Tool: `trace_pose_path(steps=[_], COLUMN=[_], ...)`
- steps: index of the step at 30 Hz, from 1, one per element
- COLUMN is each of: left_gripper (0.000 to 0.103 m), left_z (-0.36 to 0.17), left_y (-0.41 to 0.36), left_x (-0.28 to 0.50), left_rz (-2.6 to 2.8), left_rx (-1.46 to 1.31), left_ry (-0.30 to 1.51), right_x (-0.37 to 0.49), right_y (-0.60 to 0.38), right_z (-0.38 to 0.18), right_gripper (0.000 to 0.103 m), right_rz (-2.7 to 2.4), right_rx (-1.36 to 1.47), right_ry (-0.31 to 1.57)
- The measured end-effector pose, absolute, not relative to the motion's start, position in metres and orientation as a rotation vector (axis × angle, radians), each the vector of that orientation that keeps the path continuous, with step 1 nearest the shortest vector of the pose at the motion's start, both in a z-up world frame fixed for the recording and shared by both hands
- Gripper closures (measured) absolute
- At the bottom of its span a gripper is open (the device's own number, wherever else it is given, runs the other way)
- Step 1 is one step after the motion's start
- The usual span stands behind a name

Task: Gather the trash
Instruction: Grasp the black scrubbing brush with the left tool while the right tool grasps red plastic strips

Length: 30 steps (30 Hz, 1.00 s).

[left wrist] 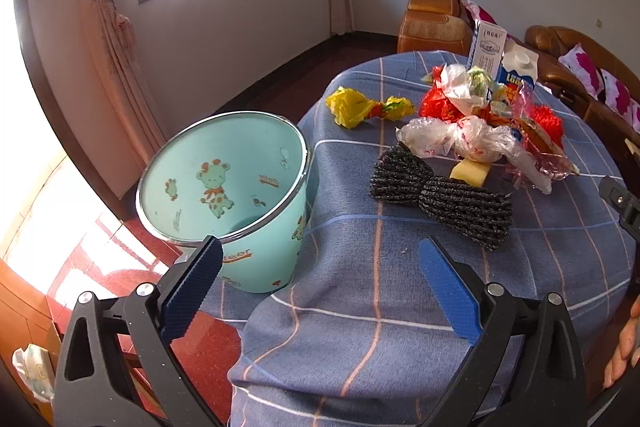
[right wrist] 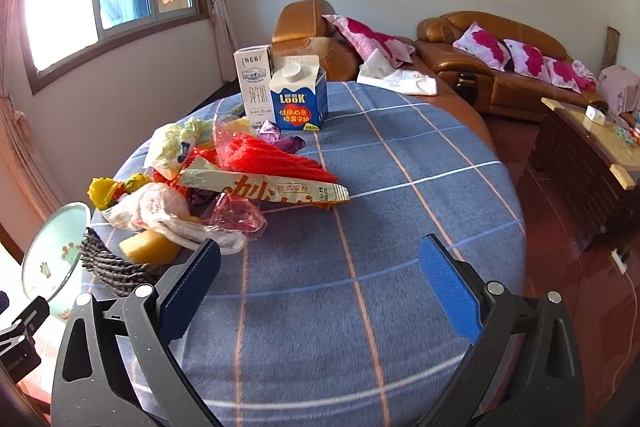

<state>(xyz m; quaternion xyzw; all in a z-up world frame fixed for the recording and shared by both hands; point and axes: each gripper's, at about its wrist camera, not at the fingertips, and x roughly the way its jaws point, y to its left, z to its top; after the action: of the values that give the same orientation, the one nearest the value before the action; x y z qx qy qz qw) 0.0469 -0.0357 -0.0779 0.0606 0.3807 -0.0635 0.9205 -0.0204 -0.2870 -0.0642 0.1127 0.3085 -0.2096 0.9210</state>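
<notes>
Both grippers stand wide open with nothing between their blue pads: the left gripper hangs over the near edge of the bench, the right gripper over bare checked cloth nearer the bench's middle. No earlier frame bears on their motion.

Beyond the left gripper lies a dark grey bundle of cord, nearest of the trash. Behind it, heaped toward the far edge: a yellow sponge, clear plastic bags, red netting, and a yellow wrapper lying apart on the left. A white milk carton and a blue-and-white carton stand upright at the far edge. A mint-green bin with giraffe prints stands just beside the bench's left edge, empty as far as visible.

Only the right wrist view shows a long cream snack wrapper across the heap's front, purple foil, and a brown sofa with pink cushions. Only the left view shows the bin's interior.
</notes>
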Motion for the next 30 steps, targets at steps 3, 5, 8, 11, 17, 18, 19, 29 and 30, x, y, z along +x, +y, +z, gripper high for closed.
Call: trace_pose_path(steps=[3, 5, 8, 11, 17, 18, 19, 29, 30], left_gripper=[0.018, 0.018, 0.018, 0.018, 0.028, 0.028, 0.027, 0.027, 0.028], left_z=[-0.081, -0.081, -0.08, -0.082, -0.095, -0.097, -0.097, -0.098, -0.099], left_y=[-0.045, -0.052, -0.066, -0.077, -0.095, -0.097, -0.099, -0.103, -0.106], left_x=[0.059, 0.066, 0.077, 0.09, 0.11, 0.112, 0.114, 0.127, 0.128], left_rz=[-0.15, -0.163, -0.172, -0.189, -0.234, -0.237, -0.241, -0.29, -0.289], left_rx=[0.137, 0.137, 0.16, 0.15, 0.11, 0.107, 0.104, 0.038, 0.06], left_ry=[0.805, 0.816, 0.814, 0.835, 0.901, 0.905, 0.91, 0.954, 0.954], right_x=[-0.01, -0.001, 0.008, 0.012, 0.015, 0.015, 0.015, 0.011, 0.012], right_y=[-0.285, -0.285, -0.291, -0.302, -0.313, -0.315, -0.317, -0.319, -0.317], right_z=[-0.064, -0.064, -0.062, -0.065, -0.079, -0.079, -0.078, -0.079, -0.079], right_gripper=[0.019, 0.019, 0.019, 0.019, 0.023, 0.025, 0.026, 0.031, 0.031], right_rz=[-0.379, -0.368, -0.381, -0.392, -0.383, -0.379, -0.376, -0.341, -0.34], right_rx=[0.209, 0.194, 0.181, 0.199, 0.229, 0.238, 0.245, 0.264, 0.256], right_ry=[0.651, 0.651, 0.641, 0.648, 0.687, 0.686, 0.683, 0.694, 0.693])
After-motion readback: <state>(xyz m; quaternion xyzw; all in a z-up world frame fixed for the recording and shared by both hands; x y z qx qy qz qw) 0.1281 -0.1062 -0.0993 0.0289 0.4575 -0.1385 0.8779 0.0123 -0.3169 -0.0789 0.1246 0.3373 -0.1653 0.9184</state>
